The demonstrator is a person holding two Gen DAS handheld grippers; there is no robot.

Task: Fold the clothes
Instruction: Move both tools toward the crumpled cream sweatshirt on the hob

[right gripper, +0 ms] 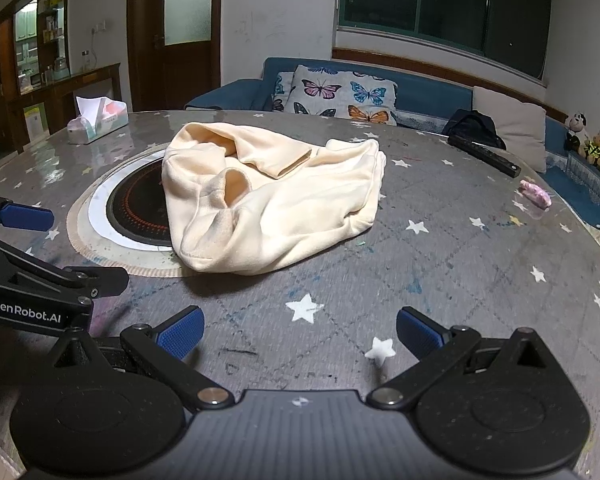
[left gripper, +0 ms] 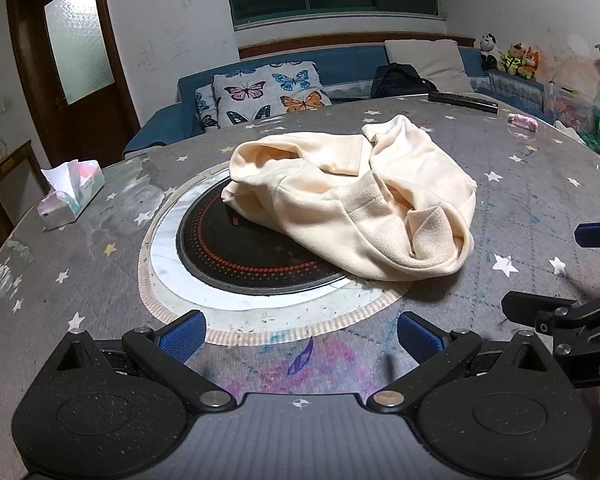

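Note:
A cream fleece garment [left gripper: 352,196] lies crumpled in a heap on the round table, partly over a black induction hob [left gripper: 228,248]. It also shows in the right wrist view [right gripper: 268,200]. My left gripper [left gripper: 300,338] is open and empty, held above the table short of the garment. My right gripper [right gripper: 300,334] is open and empty, short of the garment's near edge. The right gripper shows at the right edge of the left wrist view [left gripper: 572,272]. The left gripper shows at the left edge of the right wrist view [right gripper: 36,244].
The table has a grey star-patterned cover [right gripper: 440,272]. A tissue box [left gripper: 70,196] stands at the left. A black remote [right gripper: 484,156] and a pink wad [right gripper: 535,194] lie at the far right. A blue sofa with a butterfly cushion [left gripper: 268,92] stands behind the table.

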